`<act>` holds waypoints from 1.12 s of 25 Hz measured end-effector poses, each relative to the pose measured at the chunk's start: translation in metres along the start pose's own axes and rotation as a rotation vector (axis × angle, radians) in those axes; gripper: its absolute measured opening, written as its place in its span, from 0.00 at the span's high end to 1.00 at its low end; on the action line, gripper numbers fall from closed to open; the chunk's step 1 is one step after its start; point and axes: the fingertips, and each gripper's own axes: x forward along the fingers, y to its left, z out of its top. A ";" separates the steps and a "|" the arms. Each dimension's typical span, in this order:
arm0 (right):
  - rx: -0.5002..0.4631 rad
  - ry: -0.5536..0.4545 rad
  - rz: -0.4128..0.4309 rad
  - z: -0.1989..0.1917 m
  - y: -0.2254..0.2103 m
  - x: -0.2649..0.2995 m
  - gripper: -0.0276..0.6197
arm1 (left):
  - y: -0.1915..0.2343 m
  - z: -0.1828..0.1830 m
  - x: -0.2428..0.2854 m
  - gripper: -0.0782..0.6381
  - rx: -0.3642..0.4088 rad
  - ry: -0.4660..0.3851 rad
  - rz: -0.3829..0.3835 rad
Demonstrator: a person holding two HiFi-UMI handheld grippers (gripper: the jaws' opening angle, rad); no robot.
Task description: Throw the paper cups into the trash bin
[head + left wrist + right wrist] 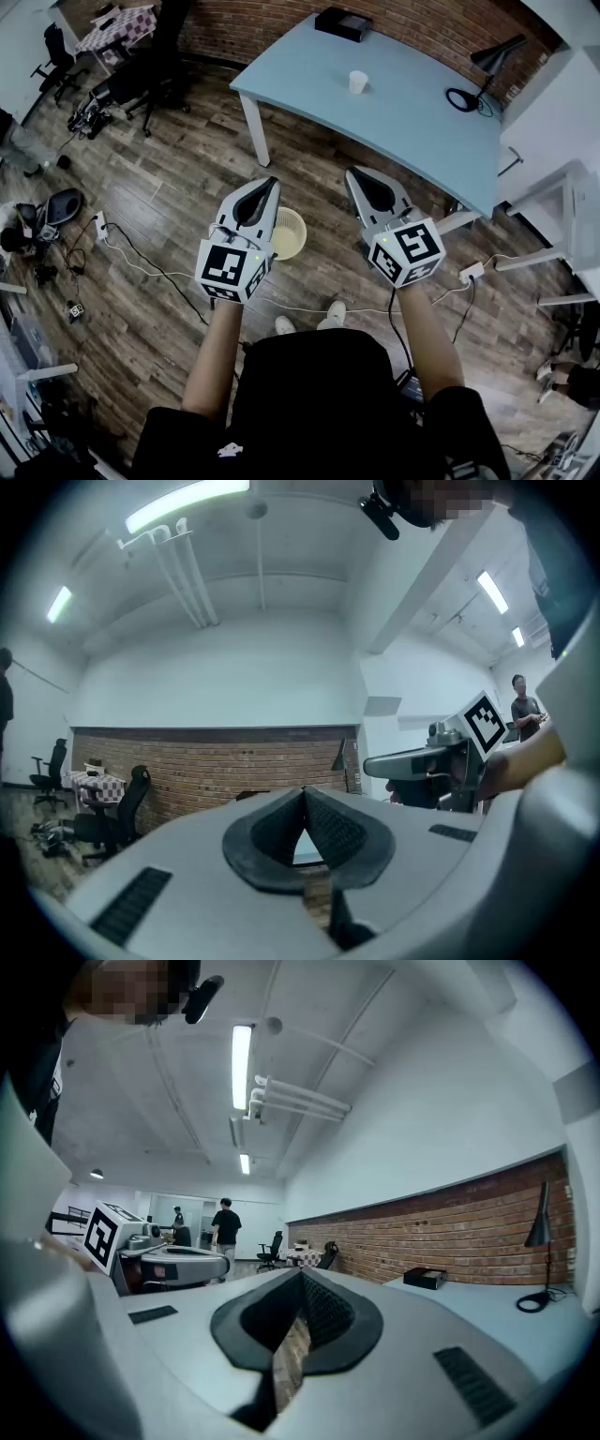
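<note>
Brick-walled room: one cup (357,82) stands upright on the counter (412,122), well ahead of both tools and slightly right. The right tool (352,172) is nearer than the left tool (272,182) (both clenched, empty). The bin (291,234) sits on the floor between them.

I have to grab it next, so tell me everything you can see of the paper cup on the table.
The paper cup is small, white and plain, and looks like paper. It stands upright on the light blue table, toward the far side. Only the tabletop touches it; the black box and the desk lamp sit well apart. Whether anything is inside is too small to tell.
</note>
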 end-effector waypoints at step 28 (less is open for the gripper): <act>0.026 -0.004 0.116 -0.015 -0.084 -0.031 0.95 | -0.061 -0.002 0.076 0.88 -0.009 0.026 0.085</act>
